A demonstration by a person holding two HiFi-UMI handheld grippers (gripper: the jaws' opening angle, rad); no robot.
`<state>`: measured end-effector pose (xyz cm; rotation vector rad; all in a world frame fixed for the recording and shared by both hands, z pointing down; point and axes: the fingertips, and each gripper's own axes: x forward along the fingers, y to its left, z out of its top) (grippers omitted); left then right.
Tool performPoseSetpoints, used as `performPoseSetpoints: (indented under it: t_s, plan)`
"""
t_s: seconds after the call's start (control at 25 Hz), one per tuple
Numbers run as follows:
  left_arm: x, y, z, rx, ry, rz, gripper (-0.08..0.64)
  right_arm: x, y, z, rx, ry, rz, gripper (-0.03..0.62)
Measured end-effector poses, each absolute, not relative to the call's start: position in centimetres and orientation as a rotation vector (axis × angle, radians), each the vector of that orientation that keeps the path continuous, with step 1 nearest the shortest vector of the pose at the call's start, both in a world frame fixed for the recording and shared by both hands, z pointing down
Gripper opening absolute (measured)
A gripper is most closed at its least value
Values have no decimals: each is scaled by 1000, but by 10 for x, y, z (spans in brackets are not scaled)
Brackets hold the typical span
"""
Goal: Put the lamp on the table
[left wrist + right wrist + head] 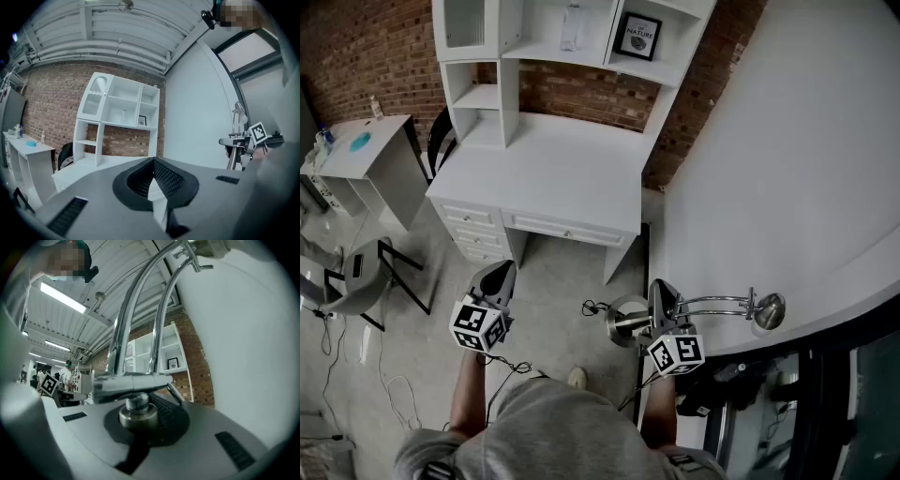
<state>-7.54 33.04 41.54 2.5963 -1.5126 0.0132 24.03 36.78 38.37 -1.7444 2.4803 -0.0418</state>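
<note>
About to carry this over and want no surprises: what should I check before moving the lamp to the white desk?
1. Grip: right gripper shut on the lamp stem: ok.
2. Spare hand: left gripper empty, jaws together: ok.
3. Landing spot: desk top bare at the front: ok.
4. Cord: cable by the lamp base free to follow: cannot tell.
5. Clearance: lamp head clear of the white wall: cannot tell.

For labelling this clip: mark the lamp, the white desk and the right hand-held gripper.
lamp [769, 311], head view, on its round head.
white desk [553, 173], head view, on its bare top.
right hand-held gripper [659, 298], head view, between its fingertips at the lamp's stem.
</note>
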Motion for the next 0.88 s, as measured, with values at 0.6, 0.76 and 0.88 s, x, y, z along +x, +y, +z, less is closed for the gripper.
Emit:
performPoseSetpoints:
  t_s: [0.6, 0.76, 0.88]
  plan:
    - [-58, 328, 419, 2594, -1500, 39, 3, 252, 371, 386, -1718, 2464, -77, 20]
    - [-51, 327, 421, 2587, -1511, 44, 3, 257, 369, 389, -1680, 2472, -102, 21]
    - [-42, 325, 423, 2581, -1522, 48, 3, 262, 365, 389, -1653, 2491, -95, 21]
